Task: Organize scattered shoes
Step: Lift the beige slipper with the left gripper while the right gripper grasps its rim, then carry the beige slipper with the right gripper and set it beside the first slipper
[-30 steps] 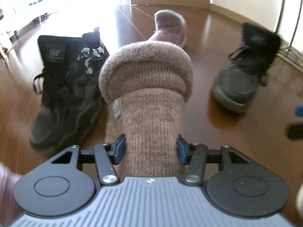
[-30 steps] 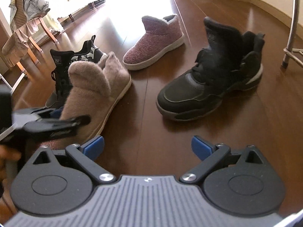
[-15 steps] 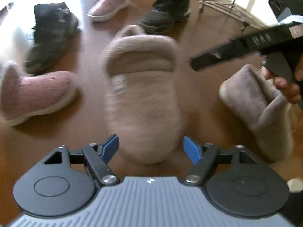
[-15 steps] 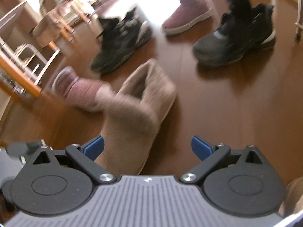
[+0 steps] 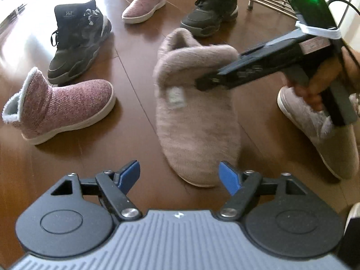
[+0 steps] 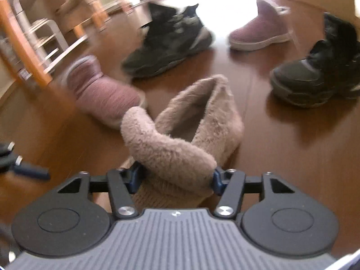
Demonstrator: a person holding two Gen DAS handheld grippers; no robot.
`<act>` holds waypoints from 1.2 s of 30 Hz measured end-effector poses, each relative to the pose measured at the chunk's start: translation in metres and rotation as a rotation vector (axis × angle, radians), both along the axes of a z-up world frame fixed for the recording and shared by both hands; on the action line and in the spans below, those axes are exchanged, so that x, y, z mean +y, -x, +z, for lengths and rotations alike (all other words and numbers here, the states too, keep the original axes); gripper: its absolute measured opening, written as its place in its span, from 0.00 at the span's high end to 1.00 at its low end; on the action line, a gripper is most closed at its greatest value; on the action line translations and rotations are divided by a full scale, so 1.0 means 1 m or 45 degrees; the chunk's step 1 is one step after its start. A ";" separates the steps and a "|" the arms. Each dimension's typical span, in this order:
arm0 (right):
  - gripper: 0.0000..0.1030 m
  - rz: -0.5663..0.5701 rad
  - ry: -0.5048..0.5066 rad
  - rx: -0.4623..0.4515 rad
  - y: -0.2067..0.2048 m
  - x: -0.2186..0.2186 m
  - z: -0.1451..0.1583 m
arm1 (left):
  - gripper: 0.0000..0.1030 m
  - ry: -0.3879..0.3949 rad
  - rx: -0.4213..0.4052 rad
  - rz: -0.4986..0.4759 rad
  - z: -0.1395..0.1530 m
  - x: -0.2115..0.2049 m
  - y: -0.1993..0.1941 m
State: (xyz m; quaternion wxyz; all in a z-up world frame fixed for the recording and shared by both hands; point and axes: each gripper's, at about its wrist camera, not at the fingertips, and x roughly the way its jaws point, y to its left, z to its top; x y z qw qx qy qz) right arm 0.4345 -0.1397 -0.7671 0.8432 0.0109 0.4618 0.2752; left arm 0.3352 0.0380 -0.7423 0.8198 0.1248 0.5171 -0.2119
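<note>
Currently you are holding the left gripper (image 5: 179,172) with its jaws apart and nothing between them, just short of the toe of the tan fleece slipper (image 5: 195,117) resting on the wood floor (image 5: 78,157). Your right gripper (image 6: 176,177), jaws having just been closing, is pinching that slipper's folded cuff. A matching tan slipper (image 5: 326,135) is lying just beside it.

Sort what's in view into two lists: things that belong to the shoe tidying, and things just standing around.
Part of the job:
- fuzzy beige slipper boot, right gripper closed on its cuff
- second beige slipper boot
- two pink knit ankle boots
- two black lace-up sneakers
- left gripper, open

Standing around:
- metal rack legs
- wooden chair frame
</note>
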 end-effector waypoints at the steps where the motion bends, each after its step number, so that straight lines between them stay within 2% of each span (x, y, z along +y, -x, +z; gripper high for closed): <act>1: 0.52 0.059 -0.004 0.012 0.005 -0.005 0.001 | 0.24 0.000 0.004 -0.002 0.001 0.001 0.001; 3: 0.52 0.268 0.008 0.031 0.026 -0.017 0.005 | 0.24 0.003 0.010 -0.010 0.003 0.002 0.002; 5: 0.48 0.383 0.013 0.066 0.043 -0.026 0.007 | 0.24 0.004 0.018 -0.048 0.003 -0.002 0.005; 6: 0.40 0.399 0.018 0.096 0.054 -0.032 0.009 | 0.24 0.004 0.021 -0.068 0.002 -0.005 0.006; 8: 0.29 0.341 0.019 0.125 0.075 -0.042 0.012 | 0.24 0.010 0.024 -0.118 -0.001 -0.012 0.010; 9: 0.13 0.295 0.026 0.134 0.086 -0.046 0.013 | 0.24 0.015 0.029 -0.152 -0.002 -0.017 0.013; 10: 0.03 0.254 0.034 0.134 0.093 -0.047 0.013 | 0.24 0.024 0.034 -0.186 -0.005 -0.023 0.016; 12: 0.04 0.171 0.027 0.118 0.110 -0.047 0.007 | 0.24 0.030 0.057 -0.226 -0.012 -0.030 0.018; 14: 0.18 0.115 0.024 0.133 0.120 -0.042 -0.006 | 0.24 0.020 0.089 -0.244 -0.022 -0.037 0.016; 15: 0.35 0.066 0.020 0.144 0.126 -0.039 -0.013 | 0.24 -0.006 0.102 -0.245 -0.028 -0.042 0.015; 18: 0.48 -0.007 0.000 0.155 0.138 -0.039 -0.015 | 0.24 -0.010 0.108 -0.247 -0.031 -0.046 0.015; 25: 0.50 -0.067 0.034 0.223 0.171 -0.057 -0.012 | 0.24 0.027 0.119 -0.321 -0.034 -0.070 0.029; 31: 0.50 -0.217 0.037 0.241 0.193 -0.084 -0.013 | 0.24 0.037 0.118 -0.428 -0.043 -0.099 0.041; 33: 0.48 -0.236 0.059 0.220 0.195 -0.089 -0.012 | 0.24 0.037 0.119 -0.451 -0.046 -0.106 0.043; 36: 0.41 -0.221 0.117 0.167 0.197 -0.087 -0.006 | 0.24 0.034 0.113 -0.489 -0.047 -0.116 0.050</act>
